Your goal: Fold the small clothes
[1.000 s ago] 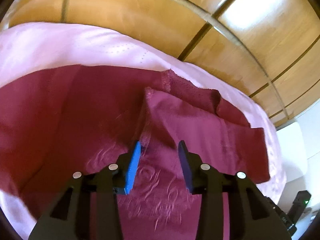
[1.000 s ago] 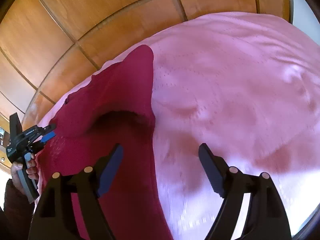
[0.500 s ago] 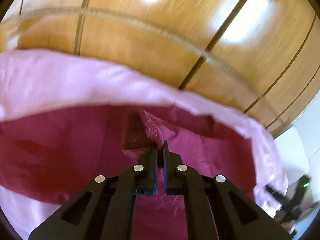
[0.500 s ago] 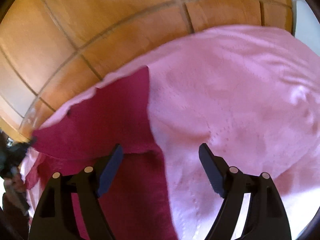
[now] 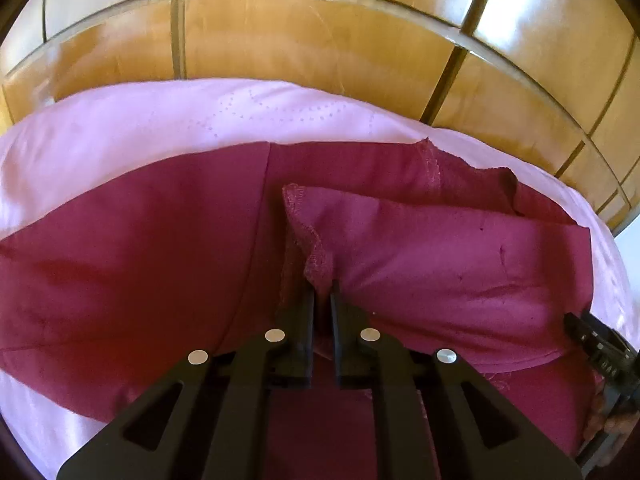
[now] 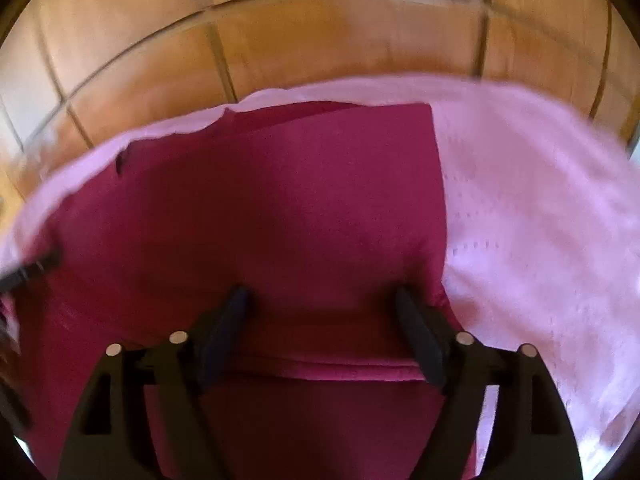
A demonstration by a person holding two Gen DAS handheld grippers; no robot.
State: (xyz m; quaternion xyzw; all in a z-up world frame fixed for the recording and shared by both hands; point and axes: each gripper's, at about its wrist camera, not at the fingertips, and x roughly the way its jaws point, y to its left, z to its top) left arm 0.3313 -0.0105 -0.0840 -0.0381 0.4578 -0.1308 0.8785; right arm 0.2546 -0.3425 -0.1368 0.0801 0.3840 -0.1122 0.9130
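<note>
Maroon fabric garment (image 5: 132,264): spread on a pale pink quilted bedspread (image 5: 168,120), wooden panelling (image 5: 320,44) behind. Left gripper (image 5: 322,294): jaws nearly closed, pinching a stitched hem fold of the garment. Right gripper (image 6: 322,316): jaws spread wide, nothing clamped; a folded edge of the garment lies between its fingers, the right fingertip (image 6: 408,308) touching cloth near the garment's side edge.
</note>
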